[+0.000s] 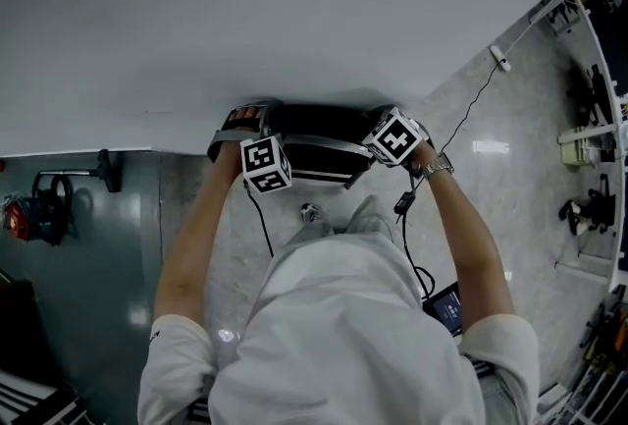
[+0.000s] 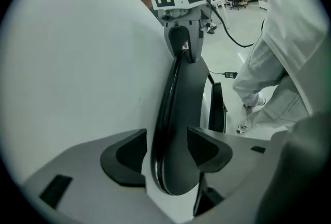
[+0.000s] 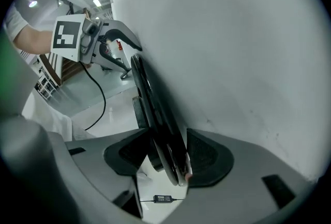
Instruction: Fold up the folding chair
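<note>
I am standing by while the person is facing the plain white wall [image 1: 294, 11] and steadying the black folding chair [image 1: 312, 146], which is lying flat and thin against it. The left gripper [image 2: 168, 157] is straddling one end of the chair's top rim. The rim is sitting between the dark pads [image 2: 126, 158], but a sliver of white is showing beside one of them, so the jaws are standing apart and not clamping. The right gripper [image 3: 168, 160] is straddling the other end. There the stacked black edges are leaning on one pad while the other is standing just clear, so it is looking slack too.

To my eye the folding itself is done and the chair is being left propped on the wall, and that is where the risk is lying. With neither pair of jaws biting, the chair is relying on its lean alone. If it is standing too upright, it could tip back toward the person's legs [image 2: 258, 80]. The polished grey floor [image 1: 510, 168] is looking slick, so the chair's lower end, which I cannot see, could slide out and drop the chair flat. A pad dragging on the rim could pull it off the wall, and the thin black cable [image 1: 473, 104] trailing nearby could snag.
</note>
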The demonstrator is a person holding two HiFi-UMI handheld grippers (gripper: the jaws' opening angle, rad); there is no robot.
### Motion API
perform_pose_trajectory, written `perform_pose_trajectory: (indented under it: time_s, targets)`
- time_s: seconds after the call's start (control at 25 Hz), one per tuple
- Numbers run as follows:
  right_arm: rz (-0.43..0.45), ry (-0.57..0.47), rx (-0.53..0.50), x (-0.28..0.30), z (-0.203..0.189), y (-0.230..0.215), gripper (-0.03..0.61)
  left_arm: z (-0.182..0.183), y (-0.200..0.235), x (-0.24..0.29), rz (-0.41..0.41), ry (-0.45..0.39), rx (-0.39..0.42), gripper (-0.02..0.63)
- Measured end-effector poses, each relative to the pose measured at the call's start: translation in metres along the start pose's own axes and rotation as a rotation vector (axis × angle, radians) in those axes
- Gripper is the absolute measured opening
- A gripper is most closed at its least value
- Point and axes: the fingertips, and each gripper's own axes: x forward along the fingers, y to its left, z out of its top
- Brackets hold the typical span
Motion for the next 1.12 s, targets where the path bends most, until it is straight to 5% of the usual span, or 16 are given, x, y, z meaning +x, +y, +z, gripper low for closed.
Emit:
perform_pose_trajectory:
  time_s: [0.24, 0.4, 0.6, 0.76, 0.88, 0.96, 1.12]
  targets:
    - [0.014, -0.053, 0.067, -0.027, 0.005, -0.007, 0.199, -0.012, 0.001, -0.005, 0.008, 0.007, -0.091, 0.256]
    - [0.02, -0.086, 0.097, -0.042, 0.0, -0.007, 0.199, -0.01, 0.009, -0.018, 0.048, -0.061, -0.331, 0.245]
    - [0.11, -0.171, 0.176, -0.051, -0.006, 0.018, 0.196, -0.025, 0.009, -0.055, 0.293, -0.071, -0.591, 0.078]
    - [0.065, -0.329, 0.227, -0.064, -0.01, 0.016, 0.005, -0.02, -0.022, -0.081, 0.399, -0.03, -0.716, 0.043]
    - [0.072, -0.398, 0.213, -0.068, -0.015, 0.024, 0.005, -0.018, -0.048, -0.096, 0.479, 0.039, -0.795, 0.022]
    - [0.096, -0.425, 0.211, -0.071, -0.02, 0.031, 0.005, -0.015, -0.064, -0.101, 0.519, 0.047, -0.95, 0.012]
    - [0.187, -0.461, 0.233, -0.075, -0.037, 0.052, 0.005, 0.004, -0.1, -0.109, 0.555, -0.025, -1.391, 0.011]
